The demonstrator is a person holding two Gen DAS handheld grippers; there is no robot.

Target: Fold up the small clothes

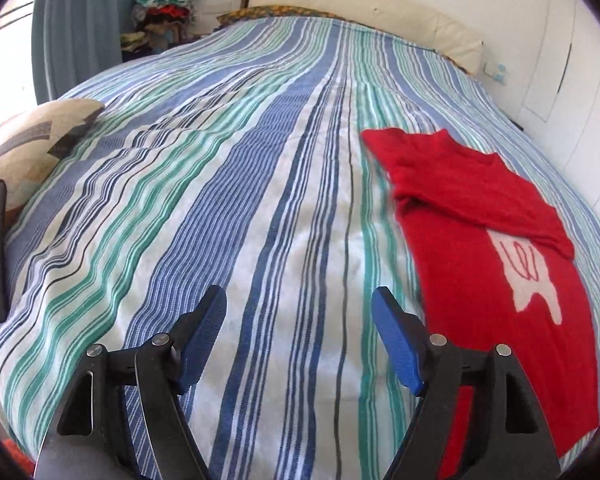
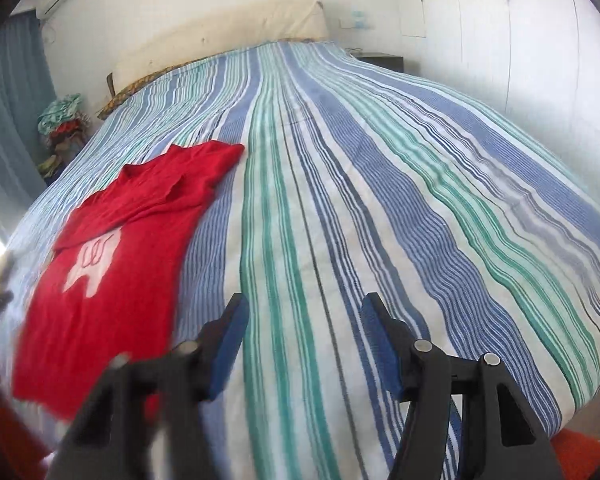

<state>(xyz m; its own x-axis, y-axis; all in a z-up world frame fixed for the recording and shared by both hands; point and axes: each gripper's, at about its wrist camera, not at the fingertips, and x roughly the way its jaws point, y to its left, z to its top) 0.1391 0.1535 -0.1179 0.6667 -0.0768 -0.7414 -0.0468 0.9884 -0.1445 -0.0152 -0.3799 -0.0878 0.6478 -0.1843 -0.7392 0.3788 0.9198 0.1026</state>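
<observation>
- Red shirt [image 1: 472, 240] lies flat on the striped bedspread [image 1: 236, 208], between the two grippers: to the right in the left wrist view, to the left in the right wrist view [image 2: 116, 248].
- Shirt state: the upper part, with collar and sleeve area, lies doubled over the body and partly covers the pale print [image 1: 528, 276]. The long sides run roughly along the stripes. Judged from this, one fold is in place and the garment is not yet compact.
- Left gripper [image 1: 300, 336]: jaws spread wide, nothing between the blue pads [image 1: 396, 340]; it hovers over bare bedspread just beside the near left edge of the shirt.
- Right gripper [image 2: 304, 340]: jaws likewise wide and empty, over bare bedspread beside the shirt's other long edge. Its left finger is motion-blurred.
- Step in hand, as a judgement: between folds, with both tools released and positioned for a fresh grasp.
- Next move calls for: closing each gripper on a near hem corner, pinching all cloth layers, then carrying the hem toward the collar end evenly so the edges align.
- Surroundings: headboard cushion [image 1: 364, 4] at the far end; clothes pile [image 1: 164, 12] beside the curtain [image 1: 80, 28], well apart from the shirt.
</observation>
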